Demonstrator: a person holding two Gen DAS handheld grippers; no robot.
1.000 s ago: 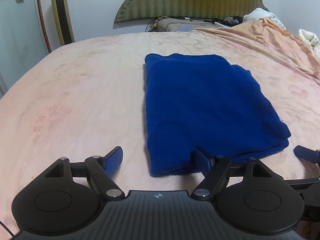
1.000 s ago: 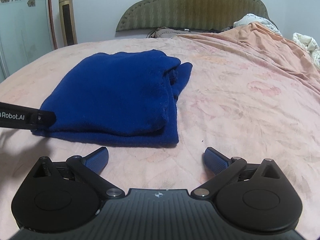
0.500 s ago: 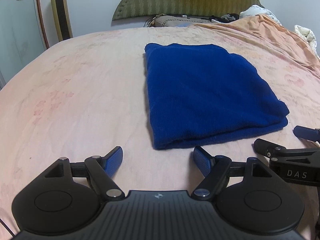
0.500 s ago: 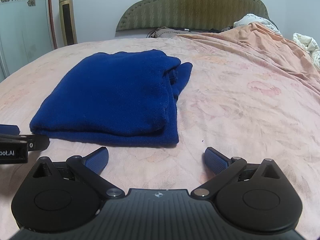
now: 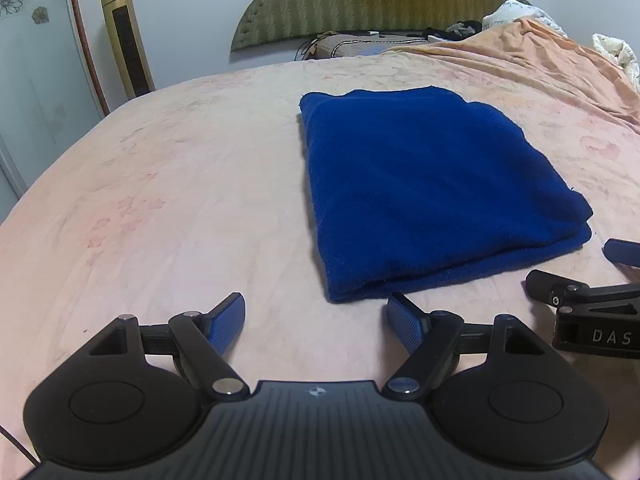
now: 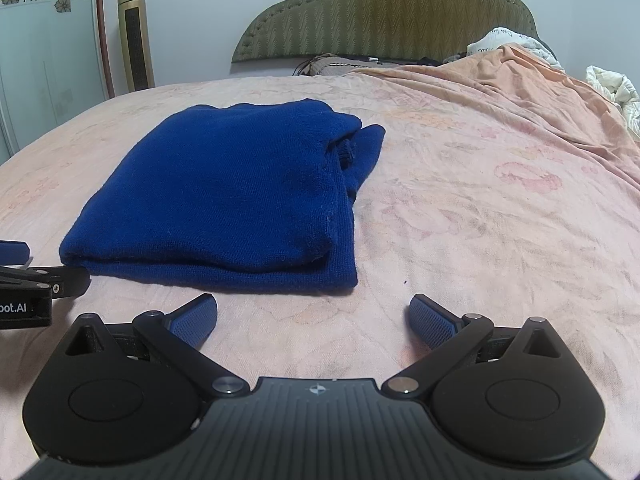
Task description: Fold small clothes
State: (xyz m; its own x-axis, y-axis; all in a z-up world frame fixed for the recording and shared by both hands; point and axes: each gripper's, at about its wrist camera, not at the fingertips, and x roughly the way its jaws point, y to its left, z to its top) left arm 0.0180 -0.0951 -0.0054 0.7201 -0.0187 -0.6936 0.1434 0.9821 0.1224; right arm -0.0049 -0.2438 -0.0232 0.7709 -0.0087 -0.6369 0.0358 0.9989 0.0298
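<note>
Both grippers are sitting wide open with nothing in them, and they've been backing off over the last second. A second ago the left gripper (image 5: 316,316) had its right finger tucked against the near edge of the blue sweater (image 5: 432,184); now it's clear of the fabric, with the sweater up at 1 o'clock. The right gripper (image 6: 314,316) is hanging back too, sweater at 11 o'clock in its view.

So I'm guessing this fold is basically done: the sweater's lying as a neat stacked rectangle on the pink floral bedsheet (image 5: 180,200), with a bit of sleeve poking out at the far right corner (image 6: 370,140).

Around it: green headboard (image 6: 384,12) at 12, gold tower heater (image 5: 126,40) at 10, rumpled orange blanket (image 6: 540,92) at 2. Nothing's blocking the sweater.
</note>
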